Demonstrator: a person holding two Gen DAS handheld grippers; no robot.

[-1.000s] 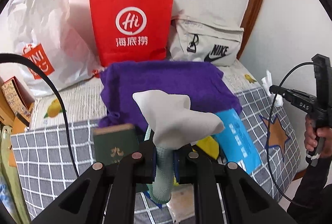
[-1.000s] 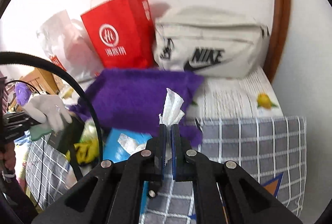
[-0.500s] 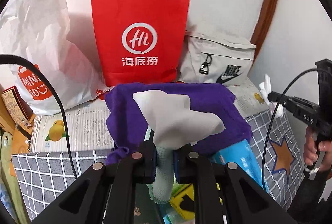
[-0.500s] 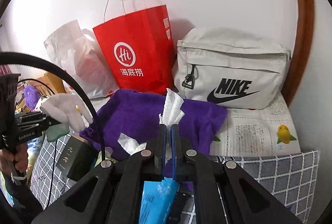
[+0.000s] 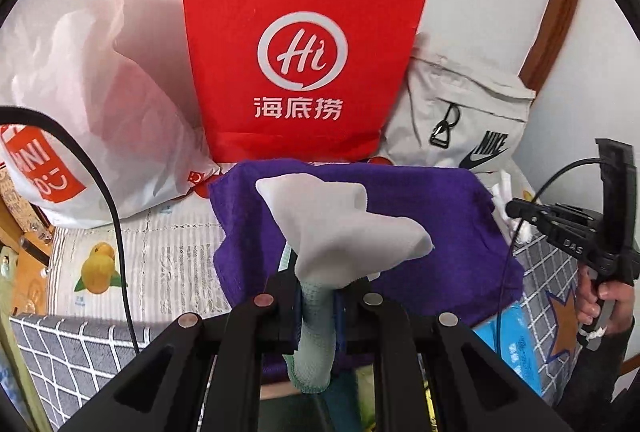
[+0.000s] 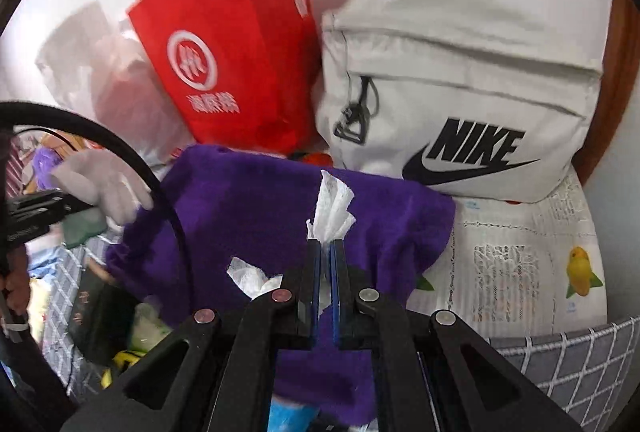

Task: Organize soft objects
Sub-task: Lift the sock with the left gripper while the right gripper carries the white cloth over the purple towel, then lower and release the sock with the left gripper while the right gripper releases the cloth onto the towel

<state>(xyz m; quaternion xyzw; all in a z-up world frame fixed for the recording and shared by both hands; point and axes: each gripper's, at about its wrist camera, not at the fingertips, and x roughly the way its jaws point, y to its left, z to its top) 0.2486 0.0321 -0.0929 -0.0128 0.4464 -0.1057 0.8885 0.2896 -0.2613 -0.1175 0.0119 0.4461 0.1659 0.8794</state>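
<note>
White cotton glove (image 5: 344, 232), green at the cuff, is clamped in the left gripper (image 5: 318, 302), its jaws nearly closed on the cuff; the right gripper (image 6: 326, 272) is pinched tight on a white tissue (image 6: 332, 207). Both hang over a purple towel (image 6: 260, 224) spread on the bed (image 6: 520, 264). Along the bed's far edge, against the wall, stand a white plastic bag (image 5: 100, 119), a red paper bag (image 5: 296, 43) and a grey Nike bag (image 6: 460, 103); their contents are hidden
</note>
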